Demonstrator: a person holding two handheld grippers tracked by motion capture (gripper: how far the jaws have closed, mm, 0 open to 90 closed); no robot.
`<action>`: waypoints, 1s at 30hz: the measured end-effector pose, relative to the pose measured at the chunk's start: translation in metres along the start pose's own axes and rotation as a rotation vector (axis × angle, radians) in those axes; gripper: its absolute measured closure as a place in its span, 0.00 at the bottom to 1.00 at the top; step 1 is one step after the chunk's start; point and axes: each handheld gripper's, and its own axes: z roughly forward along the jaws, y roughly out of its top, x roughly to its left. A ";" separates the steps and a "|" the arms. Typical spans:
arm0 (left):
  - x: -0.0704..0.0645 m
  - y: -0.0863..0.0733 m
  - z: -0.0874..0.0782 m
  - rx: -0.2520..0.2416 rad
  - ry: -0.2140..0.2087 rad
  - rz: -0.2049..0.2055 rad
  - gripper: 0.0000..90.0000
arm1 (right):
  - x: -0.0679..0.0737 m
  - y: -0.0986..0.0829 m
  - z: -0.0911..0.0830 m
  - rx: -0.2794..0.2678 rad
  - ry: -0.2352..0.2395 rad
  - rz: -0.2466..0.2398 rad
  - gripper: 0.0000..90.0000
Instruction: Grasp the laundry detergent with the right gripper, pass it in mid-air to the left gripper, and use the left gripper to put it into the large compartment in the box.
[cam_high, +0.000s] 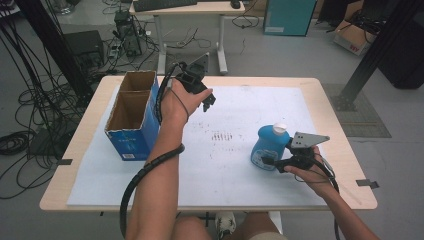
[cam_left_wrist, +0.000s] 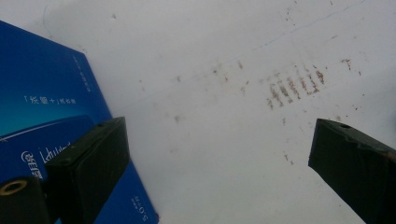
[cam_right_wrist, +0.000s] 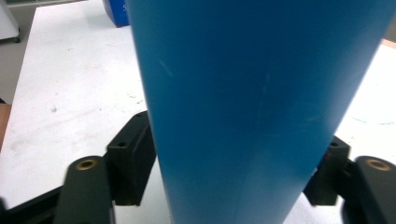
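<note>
A blue bottle (cam_high: 269, 142) with a white cap stands on the right part of the white mat (cam_high: 235, 175). My right gripper (cam_high: 268, 161) is shut on the bottle low on its body; in the right gripper view the bottle (cam_right_wrist: 257, 70) stands between the two black jaws of that gripper (cam_right_wrist: 238, 161), both pressed against its sides. My left gripper (cam_high: 209, 100) hangs open above the mat, just right of an open blue cardboard box (cam_high: 132, 117). The left gripper view looks down past the gripper (cam_left_wrist: 217, 133) at bare stained mat, with the box (cam_left_wrist: 46, 93) at the left.
The wooden table's edge (cam_high: 75, 140) rims the mat. Brown marks (cam_high: 222, 136) stain the mat's centre. Behind the table are a desk (cam_high: 190, 30), tangled cables (cam_high: 30, 100) on the floor at the left, and black frame posts (cam_high: 380, 45) at the right.
</note>
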 end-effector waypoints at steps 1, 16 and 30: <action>0.000 0.000 0.000 -0.003 0.004 0.000 0.06 | -0.001 0.000 0.000 -0.004 -0.001 -0.003 0.38; -0.002 -0.004 -0.005 -0.015 -0.003 -0.007 0.06 | -0.001 -0.001 0.000 0.002 -0.001 -0.007 0.45; -0.009 -0.014 -0.011 -0.032 -0.025 0.007 0.06 | 0.000 0.000 0.000 0.004 -0.006 -0.009 0.45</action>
